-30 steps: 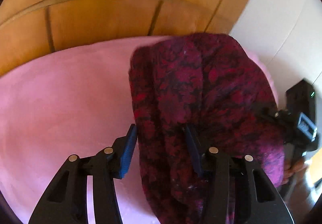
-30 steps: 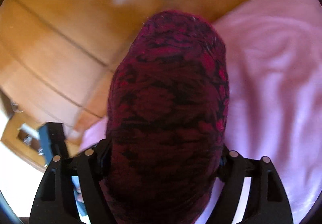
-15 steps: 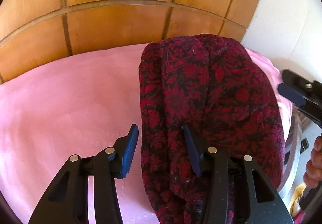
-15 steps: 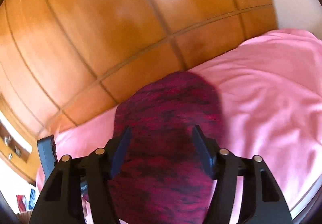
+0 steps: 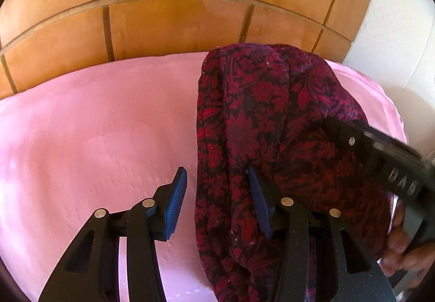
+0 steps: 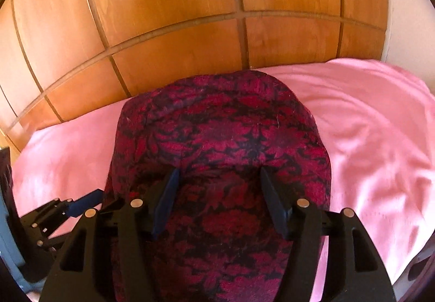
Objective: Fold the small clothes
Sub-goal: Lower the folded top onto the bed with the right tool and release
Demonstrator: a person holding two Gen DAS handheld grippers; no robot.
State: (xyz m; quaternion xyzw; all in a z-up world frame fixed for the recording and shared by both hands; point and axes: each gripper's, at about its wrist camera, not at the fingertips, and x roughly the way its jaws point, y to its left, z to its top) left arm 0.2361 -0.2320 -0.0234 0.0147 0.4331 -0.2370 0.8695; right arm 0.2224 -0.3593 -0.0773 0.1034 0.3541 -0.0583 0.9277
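A dark red floral garment [image 5: 272,139] lies bunched on a pink sheet [image 5: 95,139], its far end at one o'clock near the wooden panelled headboard [image 5: 176,22]. The left gripper [image 5: 217,198] stands with jaws apart, one blue pad over bare sheet, the other against cloth. At four o'clock, a hand [image 5: 407,255] holds the right gripper [image 5: 386,160].

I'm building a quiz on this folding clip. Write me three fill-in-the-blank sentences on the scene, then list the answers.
1. The dark red floral garment lies on a sheet coloured ____.
2. Behind the bed stand panels made of ____.
3. In the left wrist view, the left claw has one blue pad over the bare sheet and the other against the ____.

Answers: pink; wood; garment
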